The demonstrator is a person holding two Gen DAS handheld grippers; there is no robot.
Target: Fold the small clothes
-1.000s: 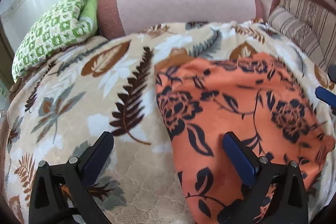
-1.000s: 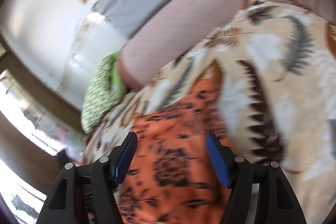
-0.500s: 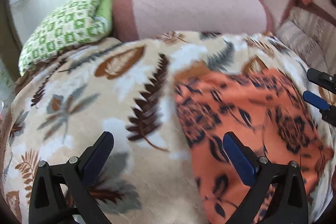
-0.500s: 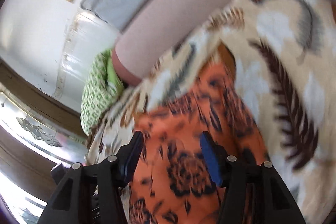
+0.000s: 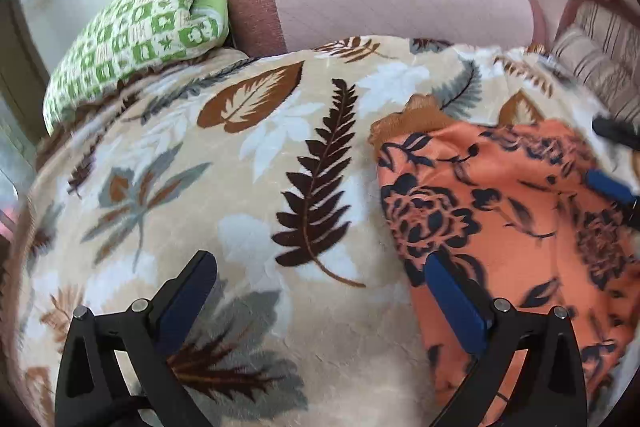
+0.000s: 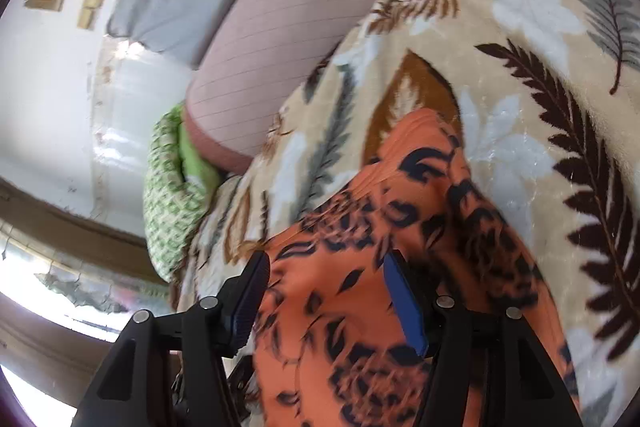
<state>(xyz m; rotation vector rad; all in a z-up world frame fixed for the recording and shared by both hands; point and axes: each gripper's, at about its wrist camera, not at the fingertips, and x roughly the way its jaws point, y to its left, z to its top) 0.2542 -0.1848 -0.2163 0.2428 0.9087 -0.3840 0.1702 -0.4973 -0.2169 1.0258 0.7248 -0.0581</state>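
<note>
Orange floral garment (image 5: 500,211) — lies flat on the leaf-print blanket (image 5: 248,163), right of centre. Left gripper (image 5: 320,299): jaws apart, empty, its right finger over the garment's near-left edge. Right gripper (image 6: 324,291): jaws just narrowed, unclenched, straddling the cloth — nearer of the two.

The left gripper (image 5: 320,291) hangs with its jaws spread wide and nothing between them but the leaf-patterned blanket (image 5: 256,163) below. Its right-hand finger overlaps the near edge of the orange floral garment (image 5: 500,195), which lies flat on the blanket out to that side. Ahead of the jaws sit a pink bolster (image 5: 380,3) and a green checked cushion (image 5: 132,35). The right gripper (image 5: 612,163) pokes in blurred over the garment's far side.
</note>
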